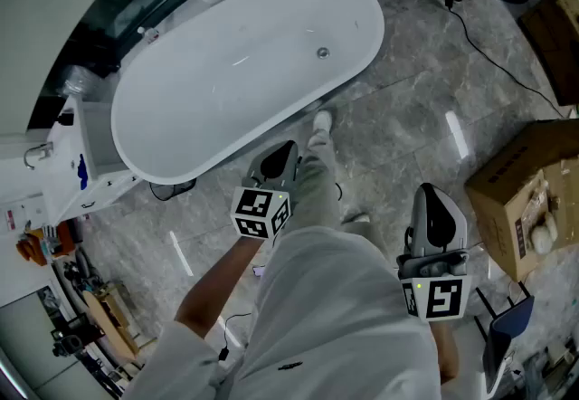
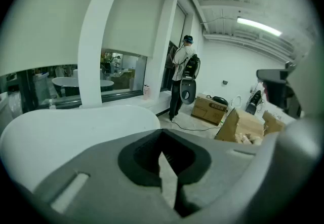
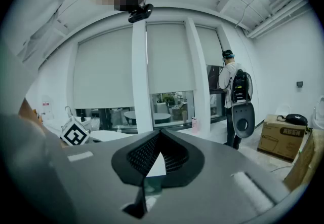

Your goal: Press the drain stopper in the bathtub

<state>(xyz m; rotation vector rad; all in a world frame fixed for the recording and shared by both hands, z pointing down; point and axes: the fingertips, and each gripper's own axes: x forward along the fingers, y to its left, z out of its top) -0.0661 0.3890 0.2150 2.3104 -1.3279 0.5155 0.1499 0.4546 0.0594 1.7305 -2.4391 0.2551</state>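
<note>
Open grey floor (image 1: 412, 122) runs along the bathtub (image 1: 172, 109) rim. The drain stopper (image 1: 323, 52) lies inside, well beyond the left gripper (image 1: 279, 156) and right gripper (image 1: 435, 201), both closed and empty.

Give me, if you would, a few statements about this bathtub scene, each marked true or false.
1. The left gripper touches the stopper. False: it is outside the tub, over the floor.
2. The right gripper has its fingers together and holds nothing. True.
3. The box stands at the person's left. False: it stands at the right.
4. The stopper sits in the tub's bottom, towards one end. True.
</note>
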